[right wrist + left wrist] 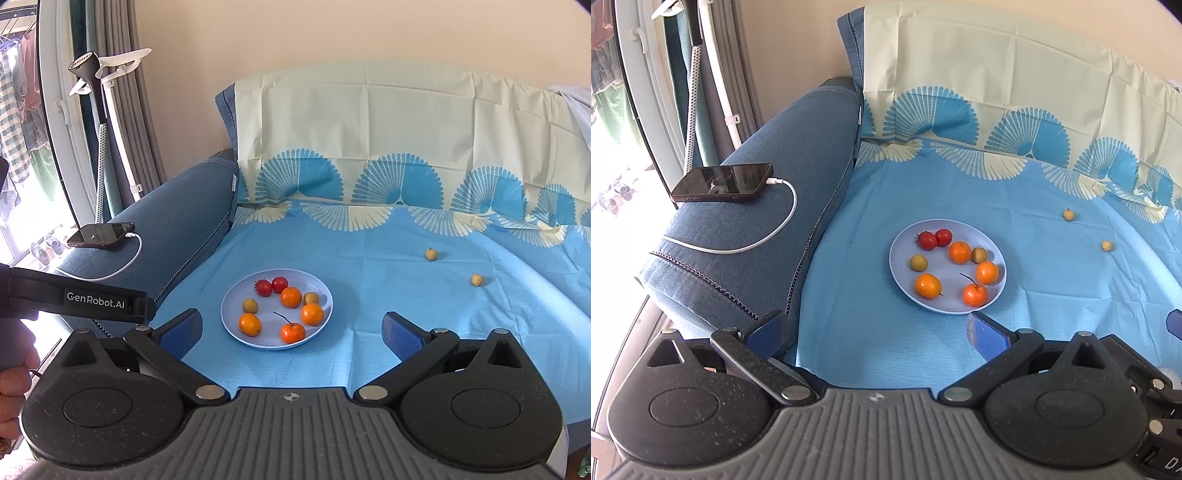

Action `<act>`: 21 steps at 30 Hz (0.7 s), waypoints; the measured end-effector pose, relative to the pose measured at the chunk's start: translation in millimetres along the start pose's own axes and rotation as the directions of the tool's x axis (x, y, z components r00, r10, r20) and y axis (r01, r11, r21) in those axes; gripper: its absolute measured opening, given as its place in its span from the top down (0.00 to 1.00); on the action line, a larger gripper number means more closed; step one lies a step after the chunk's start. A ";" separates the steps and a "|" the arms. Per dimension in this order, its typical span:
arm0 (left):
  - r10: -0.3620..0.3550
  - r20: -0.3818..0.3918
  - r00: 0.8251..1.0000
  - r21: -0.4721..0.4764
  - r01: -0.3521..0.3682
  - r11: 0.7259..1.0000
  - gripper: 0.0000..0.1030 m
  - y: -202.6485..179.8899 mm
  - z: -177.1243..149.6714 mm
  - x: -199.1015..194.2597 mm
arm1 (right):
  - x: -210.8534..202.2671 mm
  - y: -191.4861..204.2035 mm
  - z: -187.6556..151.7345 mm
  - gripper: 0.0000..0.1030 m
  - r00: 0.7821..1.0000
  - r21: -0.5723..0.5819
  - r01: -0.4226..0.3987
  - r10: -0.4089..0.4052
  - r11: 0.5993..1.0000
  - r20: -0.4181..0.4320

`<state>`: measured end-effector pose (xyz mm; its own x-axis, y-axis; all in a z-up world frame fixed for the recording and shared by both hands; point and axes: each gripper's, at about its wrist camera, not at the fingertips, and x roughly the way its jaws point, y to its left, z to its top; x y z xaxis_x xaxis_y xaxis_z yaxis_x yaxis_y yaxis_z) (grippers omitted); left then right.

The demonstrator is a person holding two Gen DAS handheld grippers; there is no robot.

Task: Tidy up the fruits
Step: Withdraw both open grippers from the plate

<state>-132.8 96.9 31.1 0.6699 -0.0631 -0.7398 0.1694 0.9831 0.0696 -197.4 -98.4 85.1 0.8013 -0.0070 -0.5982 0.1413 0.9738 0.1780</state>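
My left gripper hangs with its blue pads spread wide and nothing between them, just short of the near rim of the pale plate on the blue sheet. My right gripper is likewise spread apart and empty, with the plate showing between its fingers. On the plate I see two red tomatoes at the far side, four orange citrus fruits, one with a dark stem, and two small yellow-green fruits. Two more small tan fruits lie loose on the sheet, well apart from the plate, toward the right. A phone with a white cable plugged in rests on the sofa armrest.
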 end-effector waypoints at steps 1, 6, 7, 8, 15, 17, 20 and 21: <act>0.000 0.000 1.000 0.000 0.000 1.000 0.00 0.2 0.4 -0.5 | 0.3 0.1 0.0 0.01 1.000 -0.001 0.000 0.000 1.000 0.000; 0.001 -0.003 1.000 0.002 -0.001 1.000 0.00 -0.2 0.5 -1.0 | 0.5 0.3 -0.2 0.01 1.000 0.000 0.001 -0.001 1.000 -0.003; 0.000 -0.004 1.000 0.003 0.000 1.000 0.00 0.0 0.5 -1.1 | 0.4 0.1 -0.2 0.01 1.000 -0.001 0.001 -0.001 1.000 -0.003; 0.000 -0.003 1.000 0.003 0.000 1.000 0.00 -0.3 0.6 -1.0 | 0.4 -0.1 -0.2 0.01 1.000 -0.001 0.001 -0.001 1.000 -0.003; 0.002 -0.007 1.000 0.006 -0.002 1.000 0.00 -1.7 0.5 0.6 | 0.7 -0.2 -0.4 0.01 1.000 0.000 0.002 -0.002 1.000 -0.006; 0.005 -0.010 1.000 0.010 -0.005 1.000 0.00 -2.6 1.3 1.4 | 1.5 -1.2 0.4 0.01 1.000 0.003 0.002 -0.002 1.000 -0.008; 0.008 -0.016 1.000 0.015 -0.008 1.000 0.00 -3.7 1.7 3.0 | 4.4 -2.4 0.7 0.01 1.000 0.009 -0.001 0.001 1.000 -0.018; 0.012 -0.018 1.000 0.018 -0.011 1.000 0.00 -4.4 1.8 3.8 | 5.4 -2.9 0.7 0.01 1.000 0.011 -0.003 0.003 1.000 -0.020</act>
<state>-129.7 92.1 29.1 0.6585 -0.0486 -0.7510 0.1747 0.9805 0.0897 -193.1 -101.4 81.8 0.7898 0.0004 -0.6134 0.1459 0.9712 0.1885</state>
